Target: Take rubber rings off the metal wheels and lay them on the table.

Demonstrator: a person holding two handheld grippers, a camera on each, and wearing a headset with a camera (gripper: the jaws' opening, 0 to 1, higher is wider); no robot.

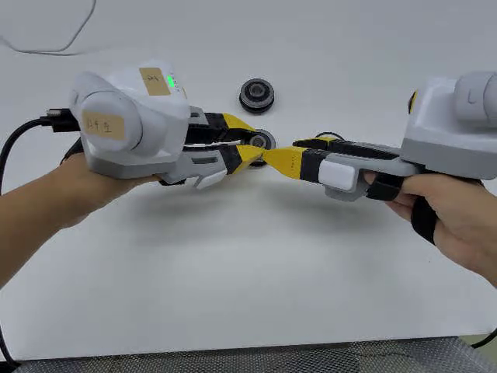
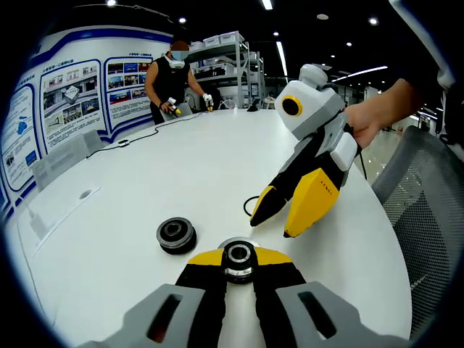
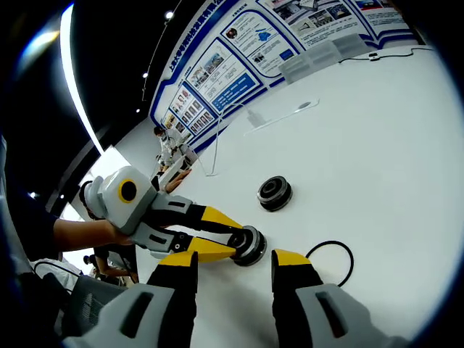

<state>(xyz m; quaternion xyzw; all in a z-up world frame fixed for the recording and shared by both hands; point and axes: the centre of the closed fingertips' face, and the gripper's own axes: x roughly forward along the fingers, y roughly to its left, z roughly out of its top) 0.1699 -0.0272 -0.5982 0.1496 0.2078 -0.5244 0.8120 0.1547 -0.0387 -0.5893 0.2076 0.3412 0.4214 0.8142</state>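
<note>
Gripping a small round metal wheel (image 2: 239,259) by its silvery rim, the left gripper (image 1: 253,143) has its yellow-tipped jaws closed tight on it, low over the smooth white table (image 1: 233,272), with the wheel's flat face and dark centre hole turned roughly upward. The right gripper (image 2: 271,227) faces it nose to nose, jaws spread apart and holding nothing, their tips just beside the wheel. A thin black rubber ring (image 3: 352,258) lies flat as a loose loop by the right gripper, and a second wheel (image 1: 256,95), dark-rimmed, lies flat farther back, hole up.
</note>
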